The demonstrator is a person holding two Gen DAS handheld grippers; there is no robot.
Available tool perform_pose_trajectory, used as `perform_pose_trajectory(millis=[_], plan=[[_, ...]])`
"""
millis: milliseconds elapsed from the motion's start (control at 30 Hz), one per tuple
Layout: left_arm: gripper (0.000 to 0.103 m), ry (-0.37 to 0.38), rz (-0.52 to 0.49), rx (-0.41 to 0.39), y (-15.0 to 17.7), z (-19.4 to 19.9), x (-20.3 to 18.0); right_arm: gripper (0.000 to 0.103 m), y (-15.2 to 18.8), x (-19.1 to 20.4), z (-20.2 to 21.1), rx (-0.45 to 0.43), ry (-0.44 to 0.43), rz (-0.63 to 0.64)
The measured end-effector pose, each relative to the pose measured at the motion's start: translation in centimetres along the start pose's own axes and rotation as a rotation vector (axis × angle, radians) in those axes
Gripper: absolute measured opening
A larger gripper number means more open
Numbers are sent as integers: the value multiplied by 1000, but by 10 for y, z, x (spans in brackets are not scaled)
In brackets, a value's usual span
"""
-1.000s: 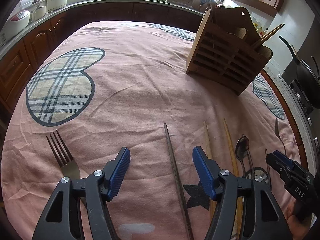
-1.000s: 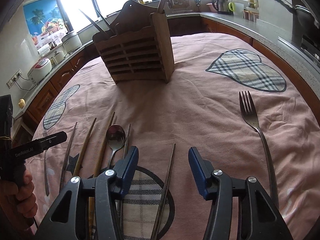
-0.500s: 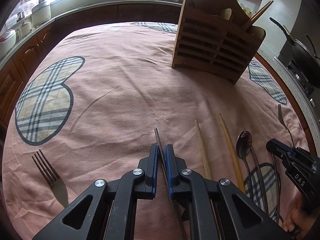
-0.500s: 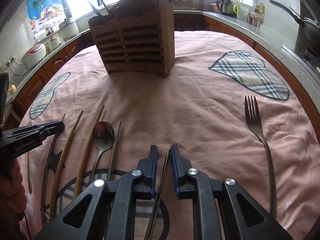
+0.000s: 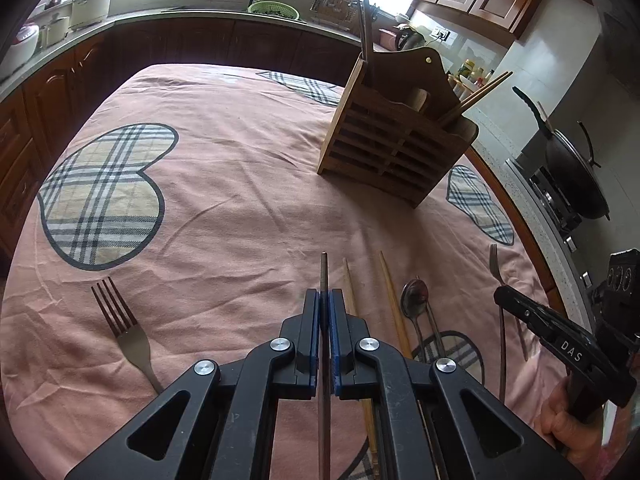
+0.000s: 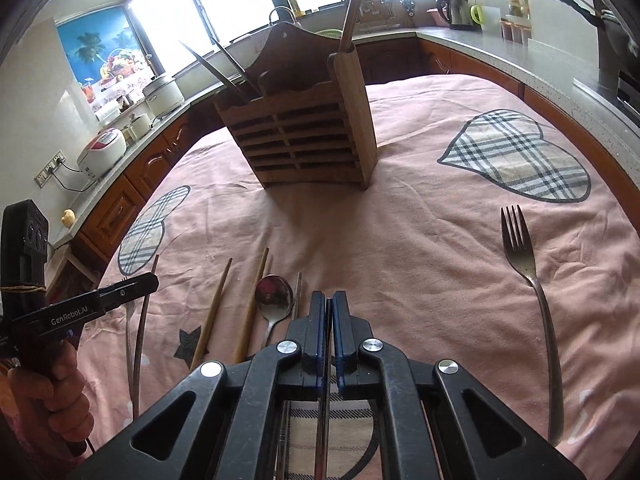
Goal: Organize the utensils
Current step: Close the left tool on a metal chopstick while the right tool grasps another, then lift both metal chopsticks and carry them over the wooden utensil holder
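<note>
My left gripper point(image 5: 324, 300) is shut on a dark chopstick point(image 5: 323, 276) and holds it above the pink cloth. My right gripper point(image 6: 328, 304) is shut on another dark chopstick point(image 6: 322, 420), its tip just between the pads. The wooden utensil holder point(image 5: 396, 148) stands at the back, also in the right wrist view point(image 6: 308, 140), with several utensils in it. On the cloth lie two wooden chopsticks point(image 6: 216, 312), a spoon point(image 6: 274, 300), a thin metal chopstick point(image 6: 297, 292) and forks point(image 5: 124, 332) point(image 6: 528, 292).
The pink cloth point(image 5: 240, 200) with plaid hearts covers the table. Counters ring it, with a wok point(image 5: 572, 172) on the stove at right, rice cookers point(image 6: 104, 148) at left and a kettle point(image 6: 456, 12) behind.
Both grippers closed from wide open onto their dark chopsticks. Both then lifted and drew back a little, each with its chopstick.
</note>
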State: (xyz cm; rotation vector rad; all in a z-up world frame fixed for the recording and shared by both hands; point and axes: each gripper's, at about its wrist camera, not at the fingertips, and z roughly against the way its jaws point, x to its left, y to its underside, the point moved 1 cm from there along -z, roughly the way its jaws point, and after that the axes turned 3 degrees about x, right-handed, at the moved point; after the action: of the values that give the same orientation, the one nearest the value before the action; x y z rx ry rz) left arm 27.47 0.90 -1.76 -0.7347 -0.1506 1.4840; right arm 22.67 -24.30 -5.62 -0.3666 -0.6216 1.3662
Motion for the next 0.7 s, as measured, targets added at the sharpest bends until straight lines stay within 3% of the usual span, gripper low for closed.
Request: perform_pose_trajectory(millis=[700], plan=[[3,51,-25,-181,26,116,-8,3,-19,25,88,-201,-38,41]])
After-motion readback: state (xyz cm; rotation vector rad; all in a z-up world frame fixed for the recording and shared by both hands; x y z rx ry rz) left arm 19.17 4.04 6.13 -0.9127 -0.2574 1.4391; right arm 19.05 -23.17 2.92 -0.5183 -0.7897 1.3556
